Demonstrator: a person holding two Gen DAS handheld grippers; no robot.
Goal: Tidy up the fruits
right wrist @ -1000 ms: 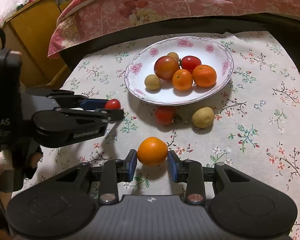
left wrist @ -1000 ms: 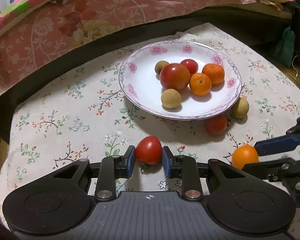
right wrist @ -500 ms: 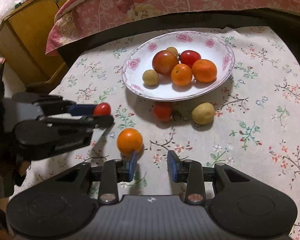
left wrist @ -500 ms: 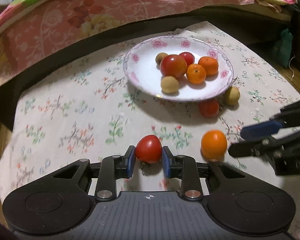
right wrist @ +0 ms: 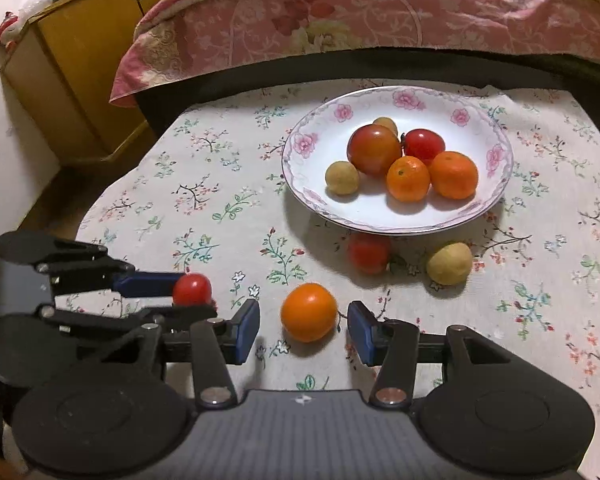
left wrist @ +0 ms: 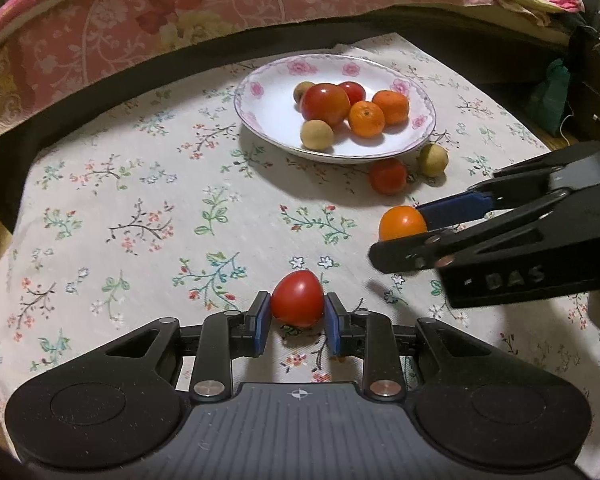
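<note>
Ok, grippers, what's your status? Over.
Left gripper shut on small red tomato. Right gripper open around round orange tangerine. Nothing blocking.

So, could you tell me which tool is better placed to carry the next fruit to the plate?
Left. The left tool is shut on the red tomato, ready to carry to the plate. The right tool stands open around the orange, ungrasped.
</note>
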